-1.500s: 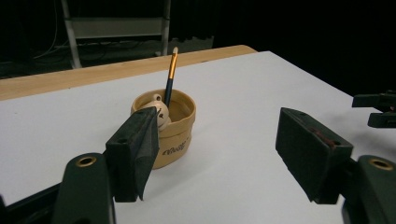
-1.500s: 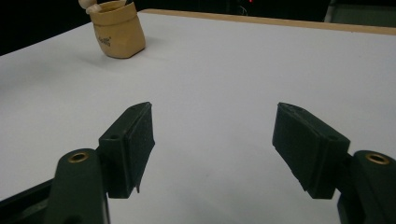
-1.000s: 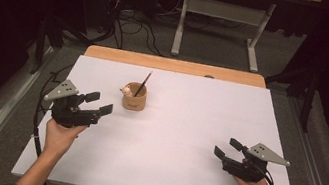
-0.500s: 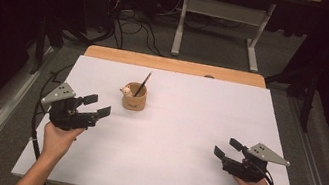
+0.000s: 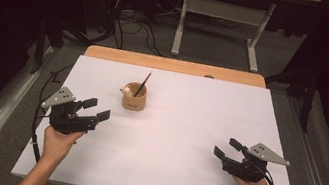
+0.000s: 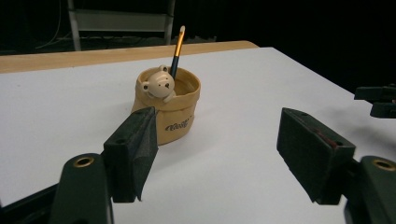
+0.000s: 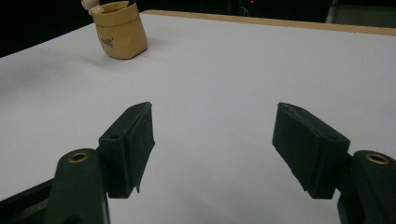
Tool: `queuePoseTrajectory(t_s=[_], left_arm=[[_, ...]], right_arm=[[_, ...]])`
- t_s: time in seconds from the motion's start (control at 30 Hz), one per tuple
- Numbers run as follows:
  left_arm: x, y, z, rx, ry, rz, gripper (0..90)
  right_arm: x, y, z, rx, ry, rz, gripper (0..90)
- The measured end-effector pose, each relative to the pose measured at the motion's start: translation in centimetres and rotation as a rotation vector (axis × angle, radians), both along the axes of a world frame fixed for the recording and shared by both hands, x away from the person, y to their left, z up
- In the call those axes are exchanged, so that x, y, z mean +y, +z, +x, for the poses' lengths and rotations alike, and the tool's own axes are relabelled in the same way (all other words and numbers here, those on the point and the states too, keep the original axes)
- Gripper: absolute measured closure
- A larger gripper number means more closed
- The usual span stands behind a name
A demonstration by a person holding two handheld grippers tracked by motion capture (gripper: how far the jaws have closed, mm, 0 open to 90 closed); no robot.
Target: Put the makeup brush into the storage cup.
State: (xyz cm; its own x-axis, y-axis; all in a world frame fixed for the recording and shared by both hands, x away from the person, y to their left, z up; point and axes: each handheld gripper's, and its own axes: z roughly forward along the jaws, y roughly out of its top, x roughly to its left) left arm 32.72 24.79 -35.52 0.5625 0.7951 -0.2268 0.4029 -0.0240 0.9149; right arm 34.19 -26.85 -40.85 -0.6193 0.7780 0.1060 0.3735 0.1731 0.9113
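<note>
Small tan fabric-look cup [image 5: 134,100] with a bear figure on its rim stands upright on the white table sheet [image 5: 179,140], left of centre, a thin dark brush [image 5: 143,84] leaning inside it. Left gripper [image 5: 97,109] rests near the cup, not touching, jaws spread wide, aimed at it. Right gripper [image 5: 226,148] sits well apart at the near right, jaws likewise released, holding nothing. Judgement: work not yet begun; approach, grasp and any moving of cup or brush all remain.

The high camera looked forward and down over my whole white table [image 5: 187,126] from well above. Each camera riding on my tongs sat low, close to the tabletop, and both caught the tan cup [image 6: 167,107] far off.
</note>
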Motion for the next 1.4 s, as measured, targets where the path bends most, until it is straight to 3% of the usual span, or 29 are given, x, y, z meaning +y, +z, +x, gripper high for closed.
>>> queuePoseTrajectory(t_s=[1.4], left_arm=[[0.2, -2.8, -0.7, 0.019, 0.050, -0.025, 29.4]], right_arm=[[-0.1, 0.0, -0.1, 0.002, -0.003, -0.001, 31.2]])
